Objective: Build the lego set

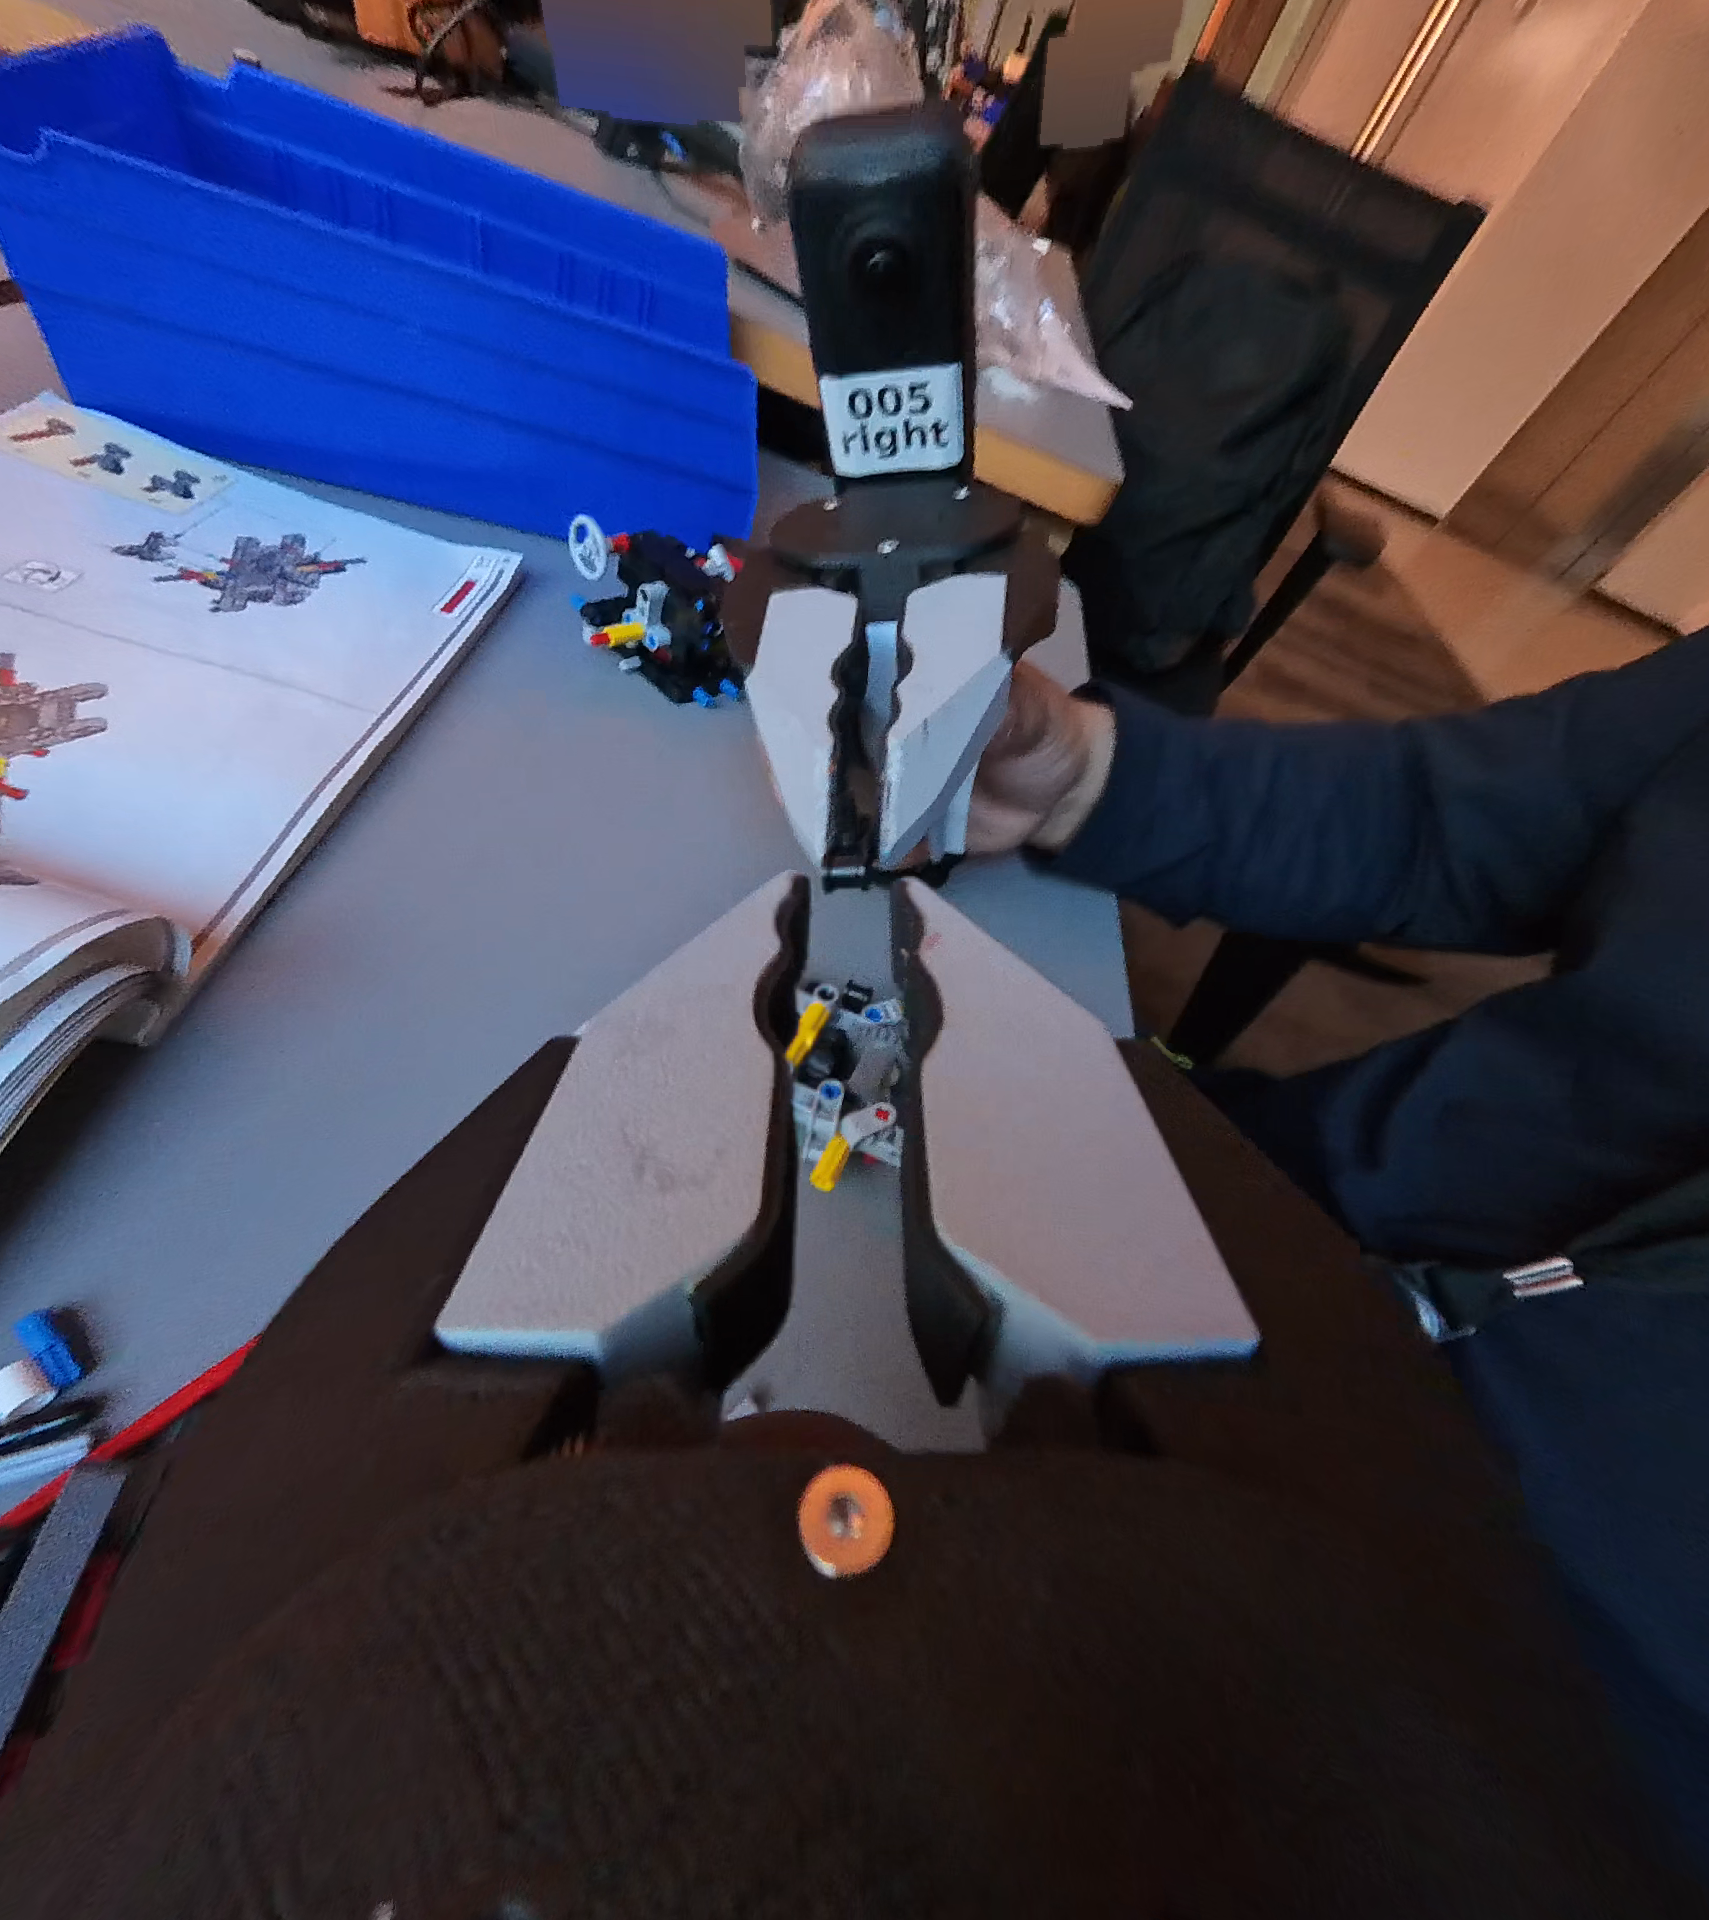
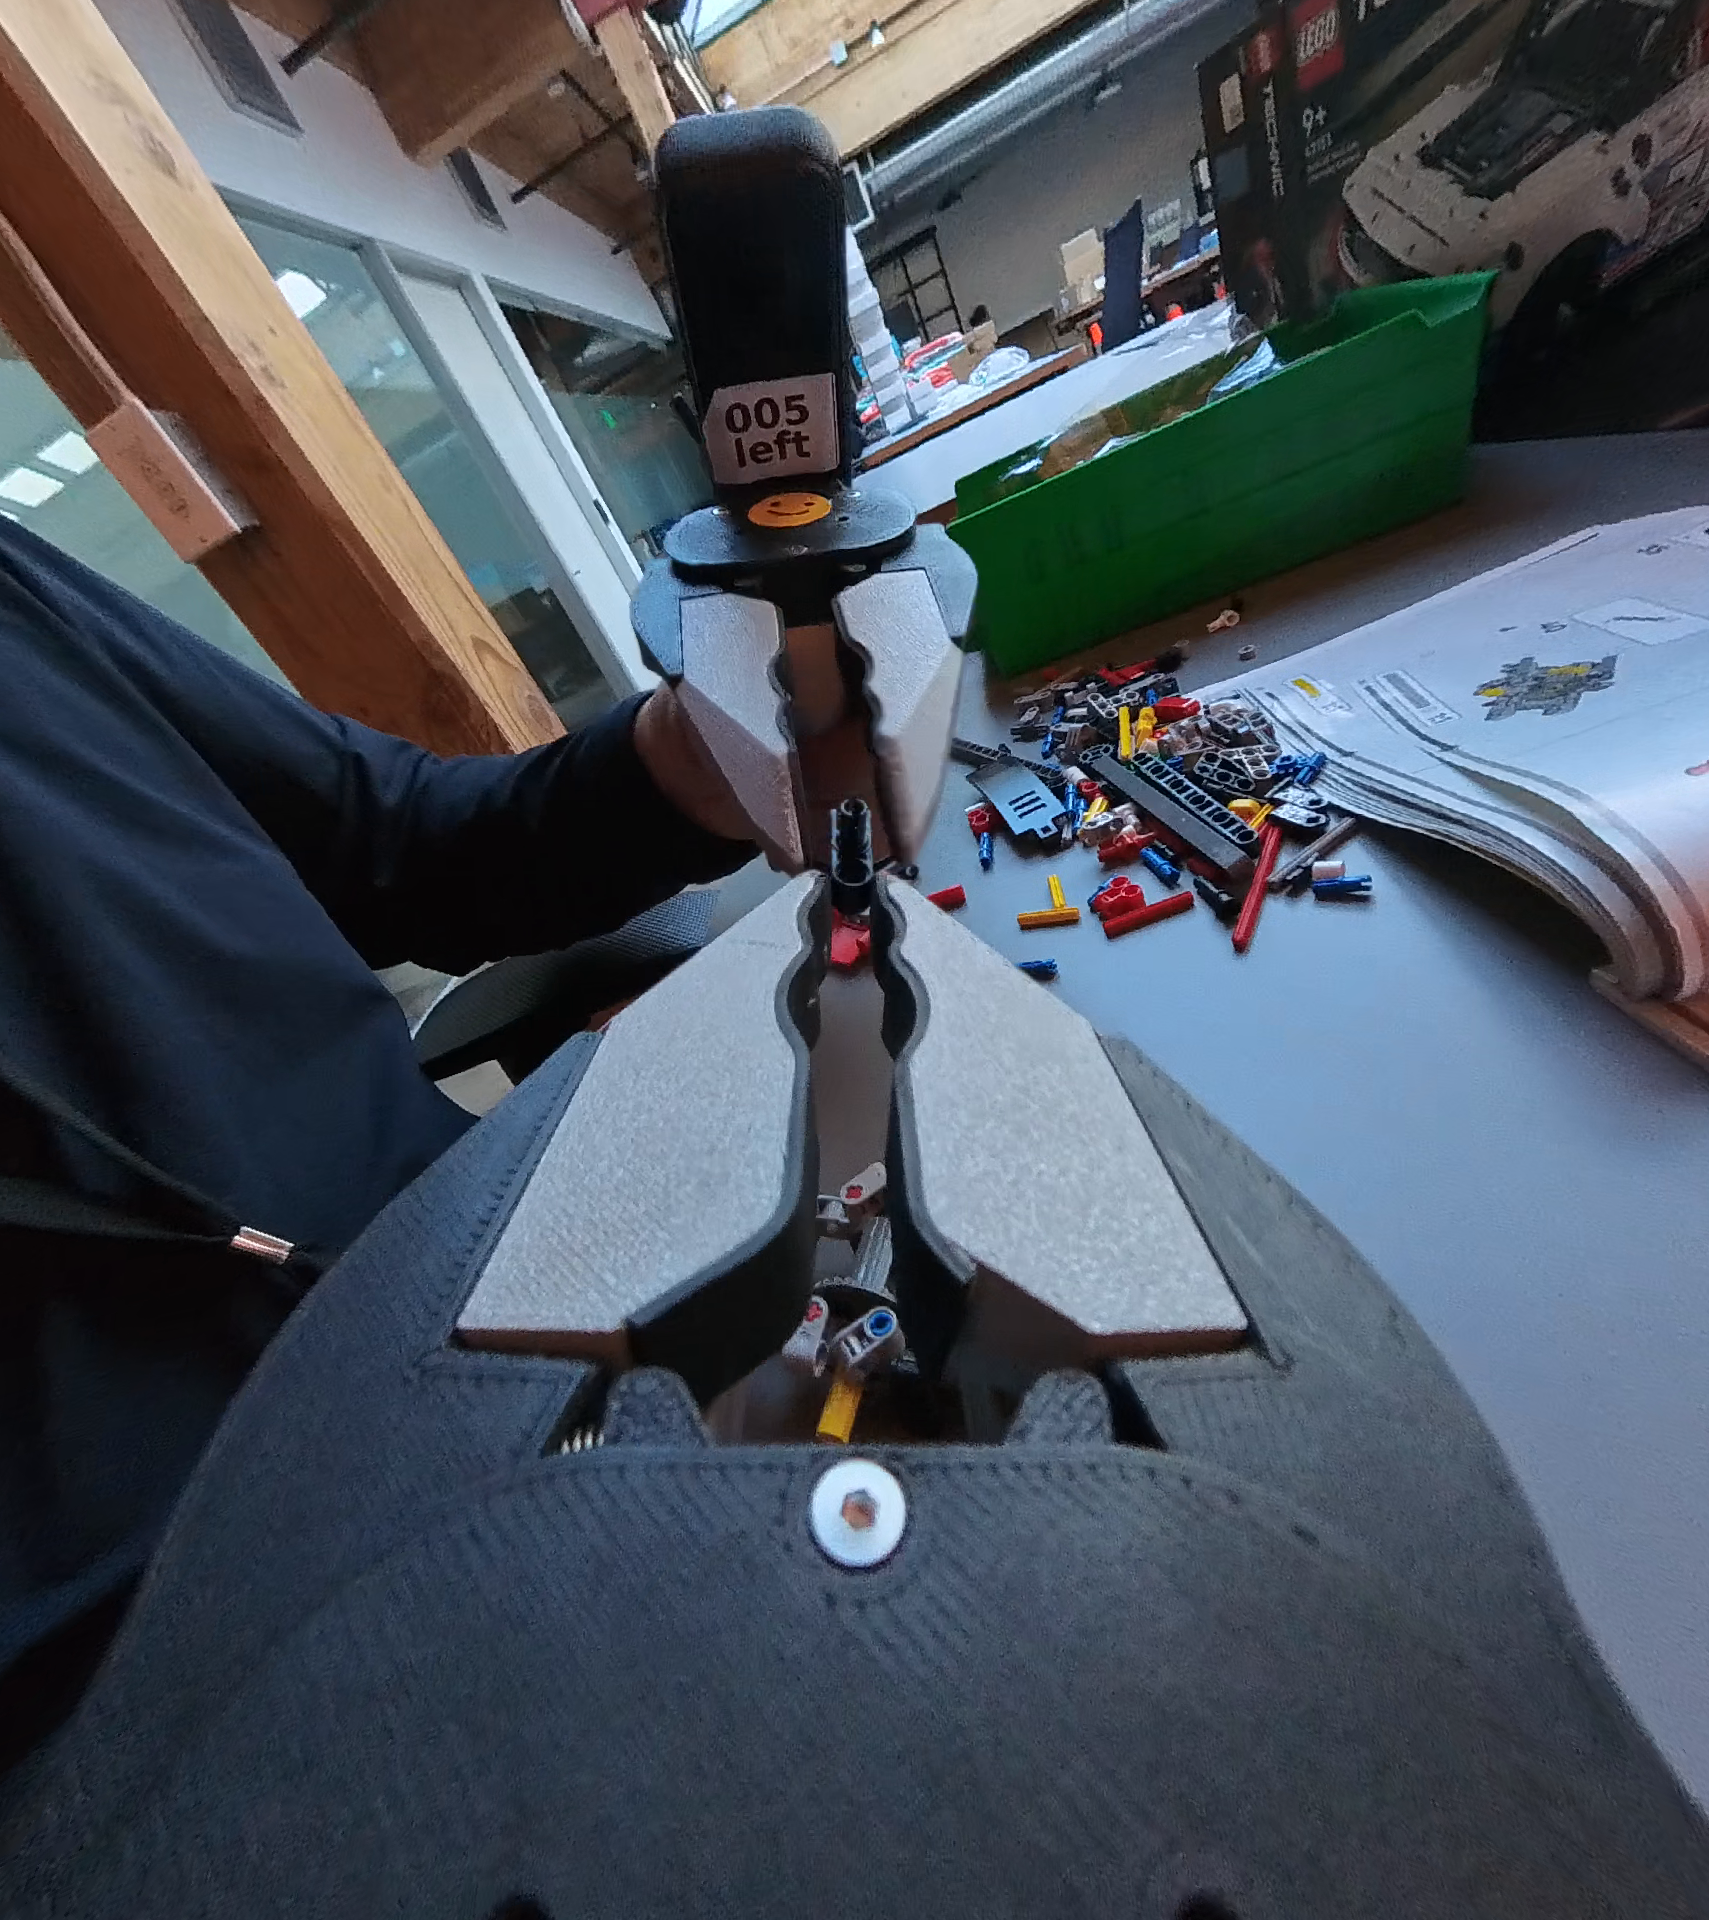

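**Two hand-held grippers tip to tip over the worktop**

The right hand-held gripper [image 2: 845, 902] held a small black connector pin [image 2: 850, 844] at its fingertips, jaws narrow and both pads pressed against the lower end of the pin. The pin stood upright, its upper end projecting toward 12 o'clock into the gap between the fingertips of the opposing gripper.

The left hand-held gripper [image 1: 850, 902] stood narrowly apart with nothing gripped; grey worktop [image 1: 538, 883] showed through the gap. In the right wrist view its fingertips flanked the pin's upper end; whether they touched it could not be told. In the left wrist view the right gripper's tips sat just beyond at 12 o'clock, with the person's hand [image 1: 1037, 769] behind them at 1 o'clock.

A small grey, yellow and black brick assembly [image 1: 850, 1070] lay on the worktop below the left gripper's jaws. A second, mostly black assembly [image 1: 663, 623] stood at 11 o'clock, just before a blue bin [image 1: 362, 312]. An open instruction booklet [image 1: 154, 675] lay at 9 o'clock.

In the right wrist view, a pile of loose bricks [image 2: 1172, 790] lay at 2 o'clock, a green bin [image 2: 1224, 488] beyond it.
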`<state>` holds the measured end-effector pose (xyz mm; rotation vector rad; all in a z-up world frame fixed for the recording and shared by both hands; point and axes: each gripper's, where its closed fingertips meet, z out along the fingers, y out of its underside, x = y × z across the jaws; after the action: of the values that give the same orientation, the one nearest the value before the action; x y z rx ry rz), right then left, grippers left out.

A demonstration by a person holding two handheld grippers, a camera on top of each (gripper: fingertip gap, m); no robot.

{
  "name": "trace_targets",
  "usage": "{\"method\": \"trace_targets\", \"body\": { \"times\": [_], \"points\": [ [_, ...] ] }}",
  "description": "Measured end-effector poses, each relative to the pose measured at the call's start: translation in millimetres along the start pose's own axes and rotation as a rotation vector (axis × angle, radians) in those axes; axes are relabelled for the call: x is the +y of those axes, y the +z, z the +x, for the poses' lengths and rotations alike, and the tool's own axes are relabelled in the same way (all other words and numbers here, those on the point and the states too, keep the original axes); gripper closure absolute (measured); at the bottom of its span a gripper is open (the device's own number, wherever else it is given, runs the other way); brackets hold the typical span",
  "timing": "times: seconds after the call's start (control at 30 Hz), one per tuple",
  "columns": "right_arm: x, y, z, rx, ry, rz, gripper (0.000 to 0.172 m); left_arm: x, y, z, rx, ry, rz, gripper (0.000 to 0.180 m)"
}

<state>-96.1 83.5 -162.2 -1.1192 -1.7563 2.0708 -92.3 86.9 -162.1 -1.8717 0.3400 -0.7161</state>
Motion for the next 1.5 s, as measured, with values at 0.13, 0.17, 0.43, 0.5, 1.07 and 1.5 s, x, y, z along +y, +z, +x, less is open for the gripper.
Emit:
{"method": "trace_targets", "body": {
  "times": [0.13,0.17,0.43,0.5,1.07,1.5],
  "points": [
    [-1.5,0.9,-2.0,-0.003,-0.016,0.012,0.168,-5.0,1.3,2.4,0.012,-0.008,0.041,0.174],
    [-1.2,2.1,-3.1,-0.004,-0.024,0.011,0.168,-4.5,2.7,3.3,0.019,-0.014,0.04,0.174],
    [-11.2,2.8,-14.1,-0.017,-0.072,0.075,0.168,-18.6,-1.5,15.2,0.078,-0.066,0.099,0.175],
    [-21.0,0.0,-19.6,-0.027,-0.089,0.134,0.168,-25.3,-3.0,20.6,0.118,-0.111,0.14,0.173],
    [-29.2,-3.5,-25.9,-0.013,-0.119,0.206,0.167,-37.9,1.4,26.3,0.097,-0.1,0.246,0.172],
    [-25.5,-1.5,-23.6,-0.01,-0.097,0.193,0.168,-33.7,3.8,21.5,-0.006,0.05,0.201,0.175]
  ]
}}
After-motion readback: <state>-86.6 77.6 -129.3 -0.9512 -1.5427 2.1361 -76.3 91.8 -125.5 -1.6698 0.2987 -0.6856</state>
